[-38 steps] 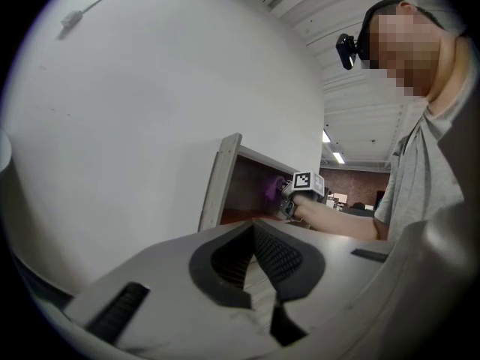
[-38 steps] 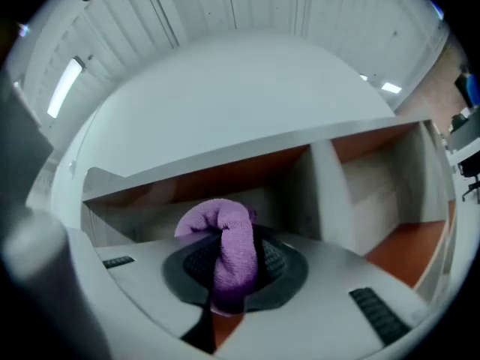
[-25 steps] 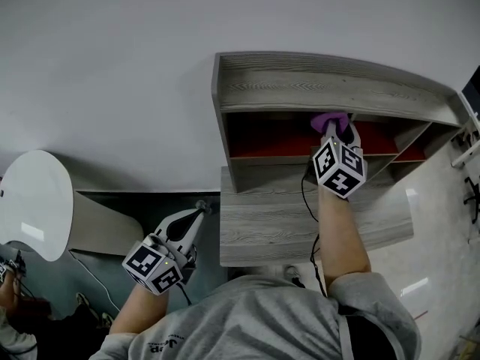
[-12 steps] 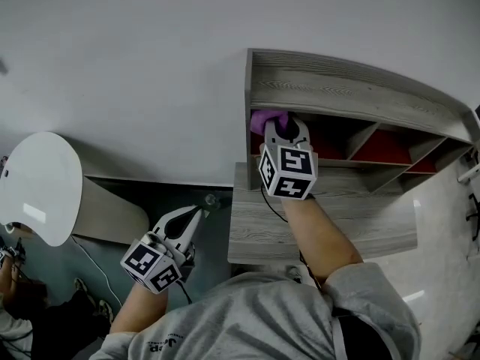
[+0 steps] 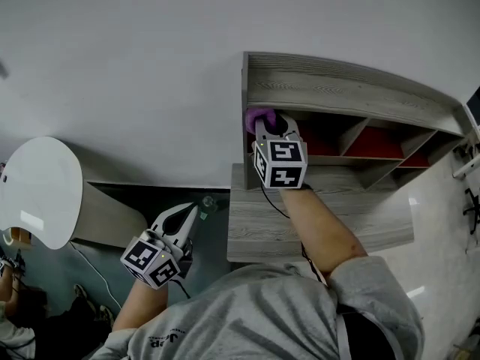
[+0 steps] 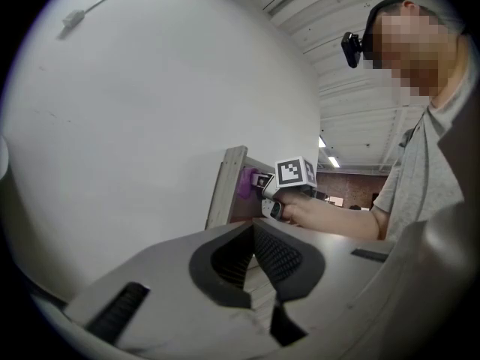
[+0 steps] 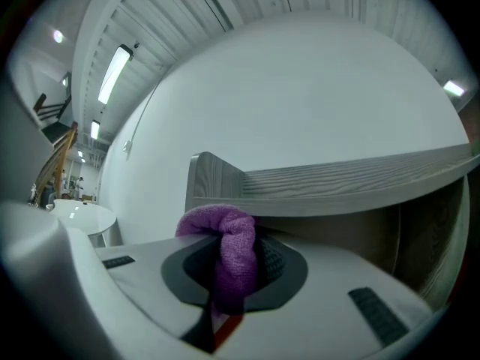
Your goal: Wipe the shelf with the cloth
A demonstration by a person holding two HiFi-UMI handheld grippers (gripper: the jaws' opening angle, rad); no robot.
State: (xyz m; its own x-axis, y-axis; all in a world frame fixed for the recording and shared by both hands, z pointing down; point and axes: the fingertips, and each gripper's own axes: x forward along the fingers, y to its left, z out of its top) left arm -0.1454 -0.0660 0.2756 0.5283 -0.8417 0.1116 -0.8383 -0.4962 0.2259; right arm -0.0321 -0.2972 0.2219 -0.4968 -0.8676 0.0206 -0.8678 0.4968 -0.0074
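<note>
Wiping the left end of the shelf [image 5: 337, 88], clamped the purple cloth [image 5: 259, 117] (probably soft, light, best pinched mid-bunch) in right gripper [image 5: 271, 123] fingers; left gripper [image 5: 187, 214] fingers together, empty.

The right gripper [image 7: 234, 283] clamps a purple cloth [image 7: 229, 253] below the grey shelf [image 7: 352, 182].

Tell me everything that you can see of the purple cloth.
The purple terry-like cloth is bunched into a thick fold, soft and looped in texture. The right hand-held gripper is shut on it: the fold stands upright between the jaws and its top bulges out above them. It sits at the left end of the grey wooden shelf, beside the side wall, under the top board. Whether it touches the wood is unclear.
</note>
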